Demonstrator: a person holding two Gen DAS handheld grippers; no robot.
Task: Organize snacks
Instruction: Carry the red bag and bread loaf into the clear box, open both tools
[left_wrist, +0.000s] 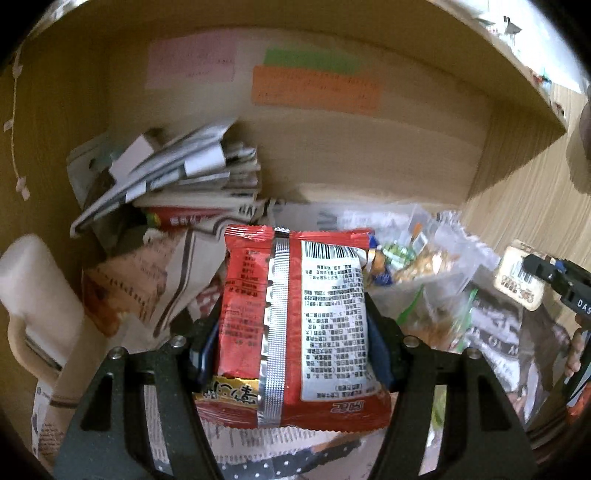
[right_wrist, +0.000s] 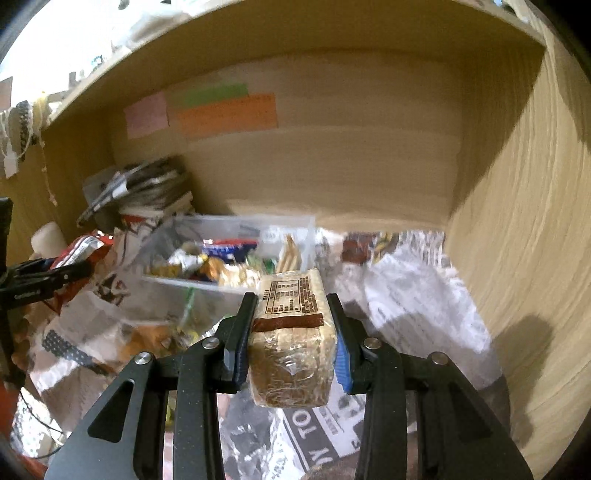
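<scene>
Left gripper: the left gripper (left_wrist: 291, 332) was clamped on a red snack packet (left_wrist: 295, 325), its pads pressing the packet's two side edges, low centre of the left view.
Red packet: it stood on end with its back seam and printed label facing the camera; gripping the sides probably kept the soft bag from folding.
Right gripper: the right gripper (right_wrist: 291, 332) was closed on a wrapped block (right_wrist: 291, 339), a pale brown bar in clear film with a printed label on top, at lower centre of the right view.
Block: squeezed across its narrow width, it lay roughly level between the pads, clear of the paper beneath.
Setting: both snacks were held inside a wooden cabinet (right_wrist: 517, 221), over crumpled newspaper (right_wrist: 413, 295) that seemed laid as a liner.
Snack tub: a clear plastic tub (right_wrist: 240, 229) of mixed wrapped sweets sat at mid-frame in the right view, behind the block; it looked a likely home for small items.
Clutter: a stack of folded papers (left_wrist: 177, 166) filled the upper left of the left view.
Notes: coloured paper notes (left_wrist: 314, 88) were stuck on the back wall; their writing was too blurred to read.
Stage: both items appeared mid-carry, not yet set down.
</scene>
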